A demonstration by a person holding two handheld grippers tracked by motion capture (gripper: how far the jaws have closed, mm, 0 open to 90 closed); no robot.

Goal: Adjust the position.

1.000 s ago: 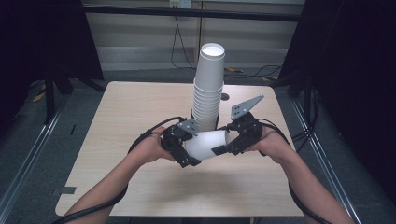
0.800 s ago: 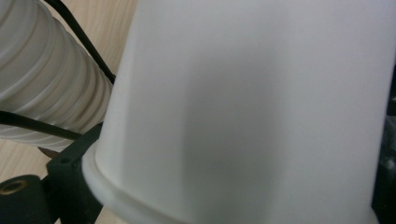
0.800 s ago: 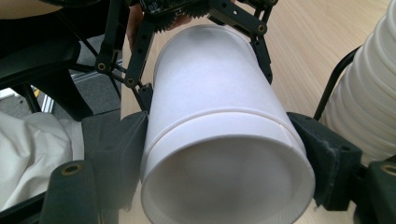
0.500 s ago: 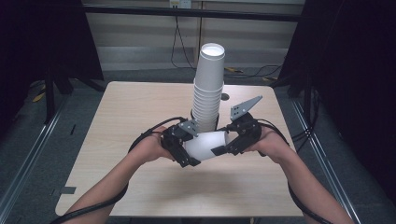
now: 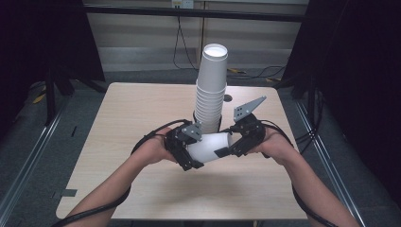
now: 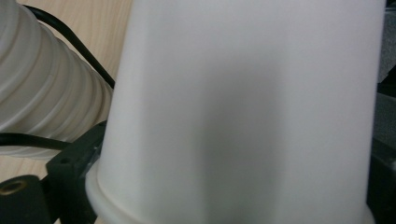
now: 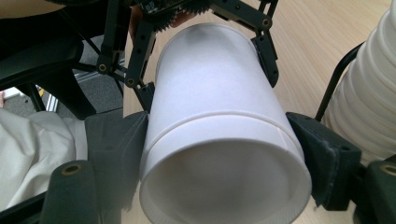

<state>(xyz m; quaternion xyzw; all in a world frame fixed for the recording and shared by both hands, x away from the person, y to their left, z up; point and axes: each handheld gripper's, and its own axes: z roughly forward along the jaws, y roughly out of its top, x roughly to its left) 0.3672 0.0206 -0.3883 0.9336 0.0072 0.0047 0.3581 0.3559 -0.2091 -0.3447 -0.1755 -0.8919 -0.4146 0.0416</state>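
**Two grippers hold one white cup over the table**

A white paper cup lies on its side in the air, just above the wooden table. It sits between the two grippers, in front of a tall stack of cups that stands upright on the table.

The right gripper grasps the cup near its open end. In the right gripper view, its two black jaws press on both sides of the cup, just behind the rim. You can look into the open mouth of the cup there.

The left gripper is at the other end of the cup, the closed bottom end. In the right gripper view, the thin black fingers of the left gripper reach around that far end. Its jaws have just been opening a bit, with the cup between them. I cannot tell if they press on it.

In the left gripper view, the cup is very close. The stack of cups is just beside it.

A hand holds each gripper. Black cables trail from them.
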